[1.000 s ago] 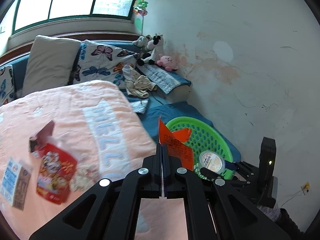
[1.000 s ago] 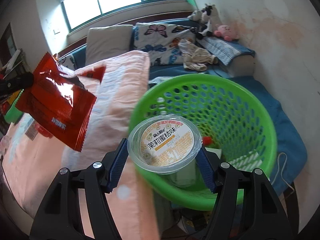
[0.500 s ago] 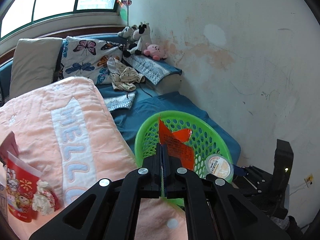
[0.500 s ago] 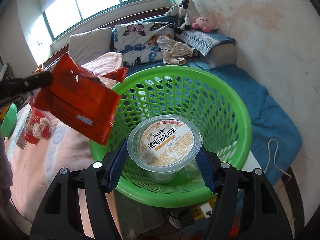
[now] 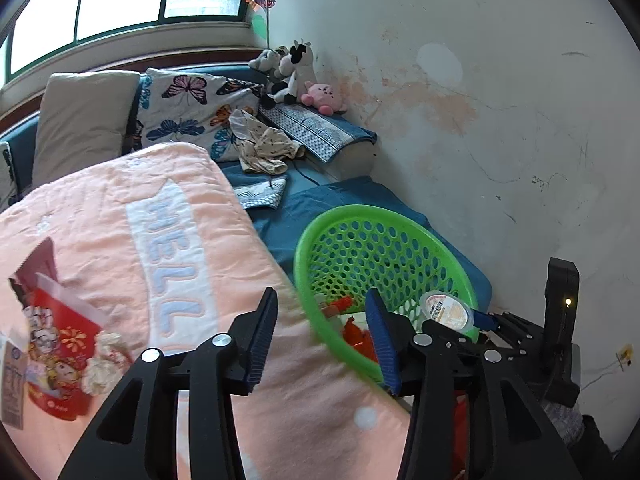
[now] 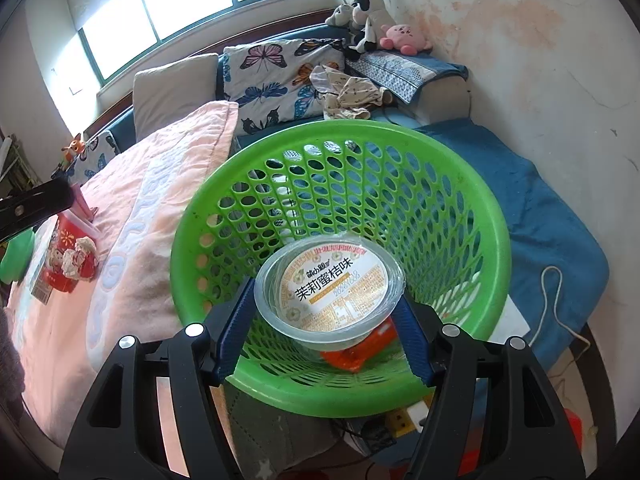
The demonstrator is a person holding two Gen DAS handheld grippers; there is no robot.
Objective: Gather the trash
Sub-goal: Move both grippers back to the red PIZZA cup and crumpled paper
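The left gripper (image 5: 320,336) was pinched flat on a crinkled orange-red foil snack wrapper a second ago; now its jaws are opening, with nothing between them but the pink bedspread (image 5: 120,208) and the near rim of the basket. The wrapper (image 6: 360,350) lies on the floor of the round green perforated plastic basket (image 6: 496,240), at about six o'clock inside the ring, partly under the cup in the right wrist view. So that piece of trash looks delivered, and the left tool seems free to fetch more.

The right gripper (image 6: 326,320) stands about half spread, its jaws just starting to open, with the clear plastic dessert cup with a printed yellow-and-white foil lid (image 6: 332,284) between its blue pads. The pads lie against the cup's sides, and it hangs over the basket's middle; release seems the likely next step.

Farther out, at nine o'clock on the bedspread, a red printed snack bag with a crumpled white tissue (image 5: 60,344) and a small carton (image 5: 12,384) wait uncollected.
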